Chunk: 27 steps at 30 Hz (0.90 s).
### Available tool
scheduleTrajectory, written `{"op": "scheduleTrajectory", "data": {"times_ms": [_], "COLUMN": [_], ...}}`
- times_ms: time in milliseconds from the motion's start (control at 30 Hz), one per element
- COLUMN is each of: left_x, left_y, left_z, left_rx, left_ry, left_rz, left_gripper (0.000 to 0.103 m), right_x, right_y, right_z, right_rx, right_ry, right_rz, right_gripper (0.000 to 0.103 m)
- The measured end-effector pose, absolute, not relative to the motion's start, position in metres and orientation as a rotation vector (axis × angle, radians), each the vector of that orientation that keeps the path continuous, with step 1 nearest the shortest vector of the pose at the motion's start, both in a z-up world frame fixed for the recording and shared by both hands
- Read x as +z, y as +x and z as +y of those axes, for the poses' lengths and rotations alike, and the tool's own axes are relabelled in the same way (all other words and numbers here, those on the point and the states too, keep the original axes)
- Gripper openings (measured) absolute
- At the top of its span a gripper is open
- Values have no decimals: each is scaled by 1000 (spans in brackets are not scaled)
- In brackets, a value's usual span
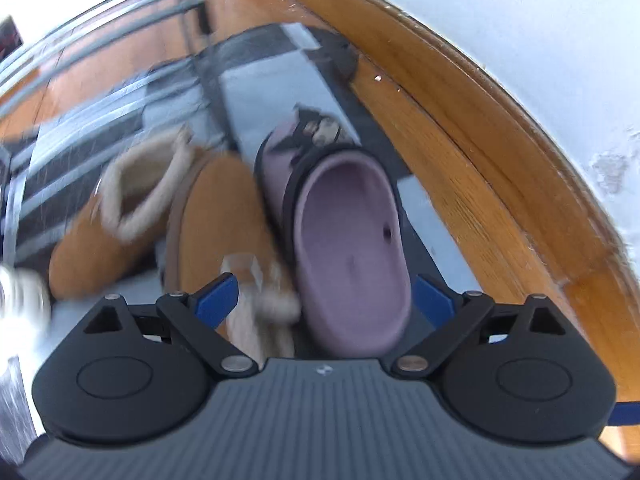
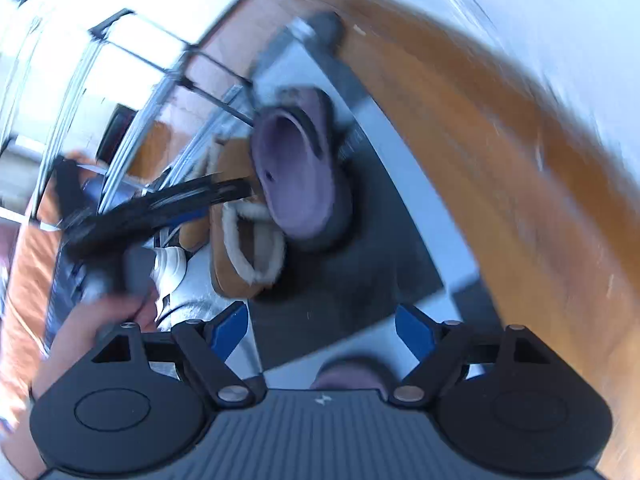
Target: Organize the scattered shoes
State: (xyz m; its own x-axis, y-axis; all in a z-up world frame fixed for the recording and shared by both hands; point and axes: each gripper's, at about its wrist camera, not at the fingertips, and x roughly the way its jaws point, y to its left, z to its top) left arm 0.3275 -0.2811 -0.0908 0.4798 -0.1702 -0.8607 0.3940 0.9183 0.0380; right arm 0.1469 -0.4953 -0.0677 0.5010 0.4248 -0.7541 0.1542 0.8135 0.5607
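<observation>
A lilac clog (image 1: 352, 240) lies on the checked mat, heel toward my left gripper (image 1: 326, 296), whose blue fingers (image 1: 218, 296) stand wide open around the heel. Two tan fleece-lined slippers (image 1: 216, 220) lie left of the clog, one touching it. In the right wrist view the same clog (image 2: 300, 176) and a slipper (image 2: 248, 248) lie ahead, with the left gripper's black body (image 2: 160, 208) reaching in from the left. My right gripper (image 2: 322, 334) is open and empty above the mat. Another lilac clog's tip (image 2: 348, 372) shows just under it.
A grey, black and white checked mat (image 1: 260, 88) lies on the wooden floor (image 1: 460, 140) beside a white wall (image 1: 520, 20). A metal wire rack (image 1: 100, 60) stands at the left. A white shoe (image 2: 170, 264) lies at the left by the hand.
</observation>
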Motion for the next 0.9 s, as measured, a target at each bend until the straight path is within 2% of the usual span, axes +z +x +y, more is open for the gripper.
{"op": "scheduleTrajectory", "data": {"times_ms": [100,233,300,333,367,400,567,733,900], "left_x": [-105,-137,-148,-147,-147,-146,-133,-118,-100], "left_y": [345,374,381,382,384,386,381,337,289], "left_z": [-299,-332,-342,-343,-342,-341,-325,-332,-348], "left_rx": [-271,-232,-218,-191,-169,-148,-126,-215,-382], "left_ry": [329,480,531,536,523,511,352,471,657], "left_rz": [981,1040,1065,1033,1044,1054,1082,970,898], "left_gripper": [95,96,102,62,26,13,11,13,13], "right_x": [-59,-62,-67,-68,-72,-75,-86,-114,-106], "right_y": [159,182,191,192,190,186,143,135,115], "right_z": [-488,-496,-501,-503,-505,-505,-501,-511,-516], "right_rx": [206,162,164,163,154,138,94,87,62], "right_ry": [494,454,443,439,430,417,411,563,596], "right_rz": [987,967,961,959,963,970,923,964,946], "right_gripper": [90,90,90,90,90,90,91,91,91]}}
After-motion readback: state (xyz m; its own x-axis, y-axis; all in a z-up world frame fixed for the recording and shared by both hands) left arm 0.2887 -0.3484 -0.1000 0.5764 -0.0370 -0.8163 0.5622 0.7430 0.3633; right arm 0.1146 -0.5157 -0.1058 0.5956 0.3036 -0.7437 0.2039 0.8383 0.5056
